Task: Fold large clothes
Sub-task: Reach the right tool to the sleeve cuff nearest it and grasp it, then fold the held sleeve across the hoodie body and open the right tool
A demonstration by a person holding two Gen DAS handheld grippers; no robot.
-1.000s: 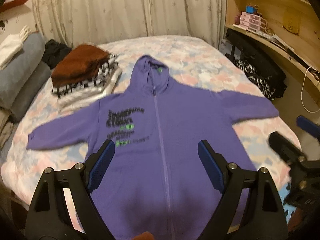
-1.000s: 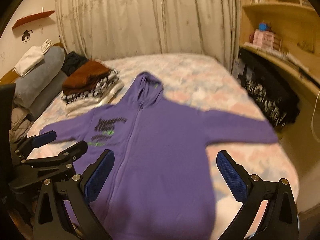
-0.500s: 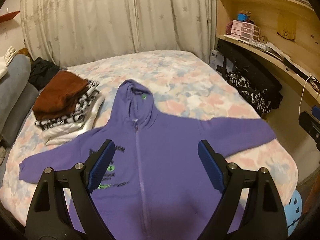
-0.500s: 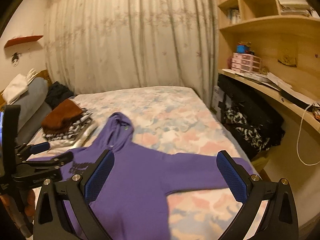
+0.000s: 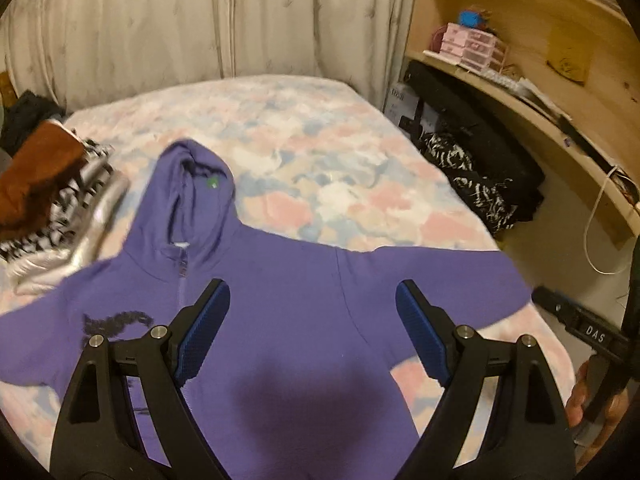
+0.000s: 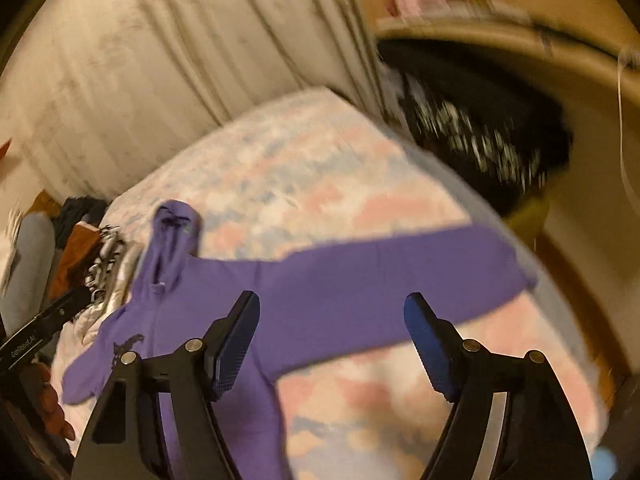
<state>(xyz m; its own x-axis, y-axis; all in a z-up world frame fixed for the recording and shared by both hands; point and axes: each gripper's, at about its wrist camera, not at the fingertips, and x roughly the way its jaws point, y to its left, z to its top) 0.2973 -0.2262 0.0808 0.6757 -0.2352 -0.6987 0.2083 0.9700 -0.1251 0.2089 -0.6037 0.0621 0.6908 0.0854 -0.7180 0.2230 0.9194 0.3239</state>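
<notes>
Left wrist view: nearest, the left claw (image 5: 312, 330) hangs released over the body of the one purple zip-up hooded sweatshirt (image 5: 288, 312), which lies flat and face up on the flowered bed (image 5: 320, 128), sleeves spread, I think so the folding can begin. The right claw (image 6: 332, 344) is also released, above the right sleeve (image 6: 400, 280). Farther, one stack of folded clothes (image 5: 52, 192) waits beside the hood (image 5: 196, 184).

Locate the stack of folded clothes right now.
In the left wrist view, the stack of folded clothes sits on the bed at far left, beside the purple hoodie's hood.
</notes>
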